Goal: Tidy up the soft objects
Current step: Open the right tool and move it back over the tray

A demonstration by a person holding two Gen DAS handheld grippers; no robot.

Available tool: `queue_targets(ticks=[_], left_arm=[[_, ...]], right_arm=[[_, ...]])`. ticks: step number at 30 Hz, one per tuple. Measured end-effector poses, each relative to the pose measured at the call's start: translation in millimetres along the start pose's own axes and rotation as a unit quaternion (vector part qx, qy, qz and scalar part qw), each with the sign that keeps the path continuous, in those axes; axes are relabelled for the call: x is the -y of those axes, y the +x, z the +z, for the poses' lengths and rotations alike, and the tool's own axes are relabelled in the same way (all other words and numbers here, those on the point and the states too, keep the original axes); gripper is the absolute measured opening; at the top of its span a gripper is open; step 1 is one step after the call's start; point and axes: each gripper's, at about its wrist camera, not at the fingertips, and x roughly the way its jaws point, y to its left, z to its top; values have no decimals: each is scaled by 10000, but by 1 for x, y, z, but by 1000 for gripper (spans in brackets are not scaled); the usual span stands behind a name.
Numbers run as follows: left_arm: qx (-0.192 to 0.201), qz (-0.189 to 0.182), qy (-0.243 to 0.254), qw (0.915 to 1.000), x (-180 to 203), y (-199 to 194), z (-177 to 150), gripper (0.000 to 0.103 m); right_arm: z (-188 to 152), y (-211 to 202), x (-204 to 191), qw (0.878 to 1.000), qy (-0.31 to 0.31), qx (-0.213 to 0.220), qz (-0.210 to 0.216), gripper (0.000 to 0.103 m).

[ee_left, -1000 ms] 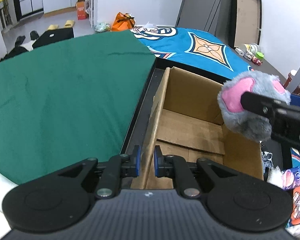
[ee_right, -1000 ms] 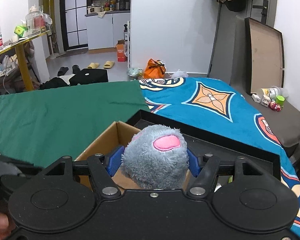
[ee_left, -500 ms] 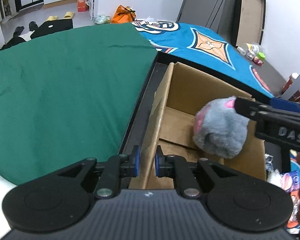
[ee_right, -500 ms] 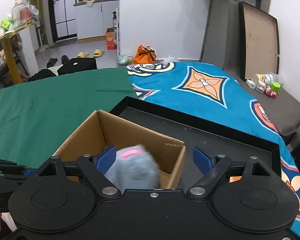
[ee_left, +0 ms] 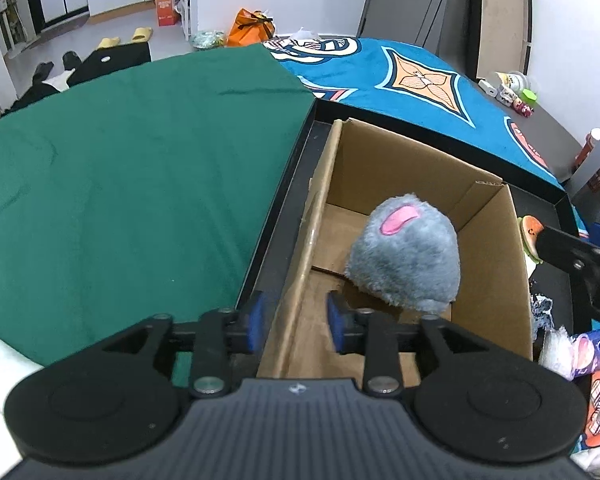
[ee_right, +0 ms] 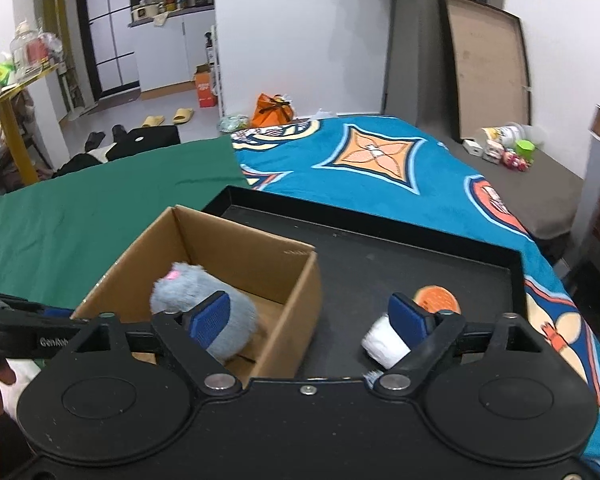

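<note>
A grey plush [ee_left: 403, 256] with a pink patch lies inside the open cardboard box [ee_left: 487, 280], free of both grippers. My left gripper [ee_left: 294, 322] straddles the box's left wall; its jaws are opening and the blue pads stand off the cardboard on both sides. My right gripper [ee_right: 311, 315] hovers over the box's right wall [ee_right: 300, 300], its jaws wide and still opening, with nothing held. The grey plush [ee_right: 204, 304] shows behind its left pad. One right finger [ee_left: 571, 252] enters the left wrist view from the right.
The box stands in a black tray [ee_right: 379, 248] on a bed with a green sheet [ee_left: 120, 180] and a blue patterned blanket [ee_right: 379, 168]. An orange burger plush [ee_right: 437, 298] and a white roll [ee_right: 383, 342] lie in the tray. A purple packet [ee_left: 591, 348] sits at the right.
The right gripper let go of the grey plush, which dropped into the box, then drew off to the right with wider jaws. The left gripper's jaws came off the box wall.
</note>
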Motion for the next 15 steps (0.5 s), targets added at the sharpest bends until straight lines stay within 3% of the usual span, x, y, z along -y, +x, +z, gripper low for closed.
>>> queue_targets(ticks=[15], left_arm=[[35, 354, 267, 9990, 14, -17, -10, 54]], right_arm=[[-42, -25, 47, 9973, 671, -132, -283, 88]])
